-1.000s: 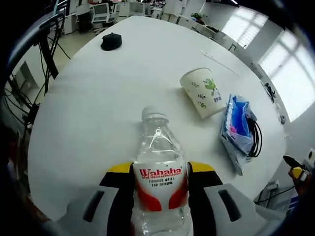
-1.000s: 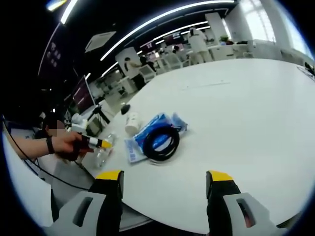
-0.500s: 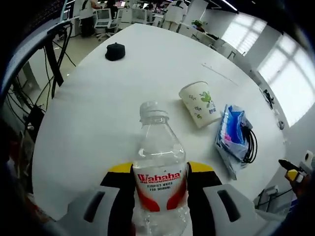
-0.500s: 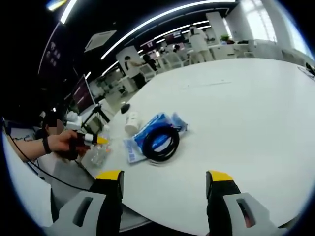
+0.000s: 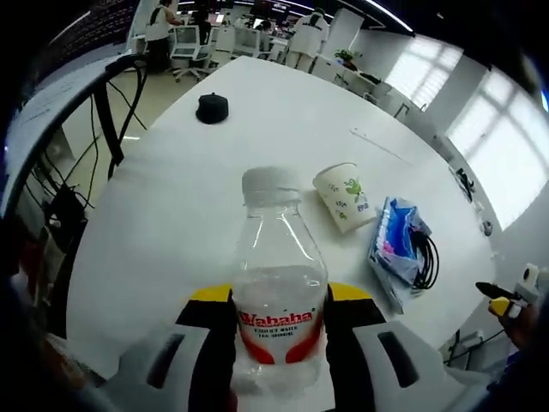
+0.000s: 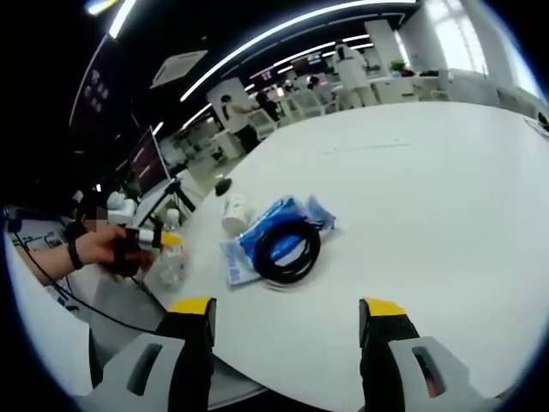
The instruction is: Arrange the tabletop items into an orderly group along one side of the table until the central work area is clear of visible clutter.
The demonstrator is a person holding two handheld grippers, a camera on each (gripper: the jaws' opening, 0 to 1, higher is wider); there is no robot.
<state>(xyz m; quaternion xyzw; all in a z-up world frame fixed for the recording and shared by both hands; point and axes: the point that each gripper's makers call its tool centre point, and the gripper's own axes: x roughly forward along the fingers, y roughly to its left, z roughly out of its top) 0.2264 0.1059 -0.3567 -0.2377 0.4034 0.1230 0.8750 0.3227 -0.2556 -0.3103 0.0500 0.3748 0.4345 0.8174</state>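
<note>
Left gripper clamps clear plastic water bottle; right gripper spread, empty. Unsorted: white paper cup, blue packet, black cap. Task barely begun.

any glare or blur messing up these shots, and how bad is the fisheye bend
Left gripper view: bright windows wash out the upper right; the water bottle looks sharp, the table edge bows strongly. Right gripper view: ceiling light strips curve into arcs, background people are soft, black cable is clear.

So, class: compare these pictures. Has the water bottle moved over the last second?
Yes. In the right gripper view the water bottle, clamped in the left hand-held gripper, has risen clear of the table edge.
</note>
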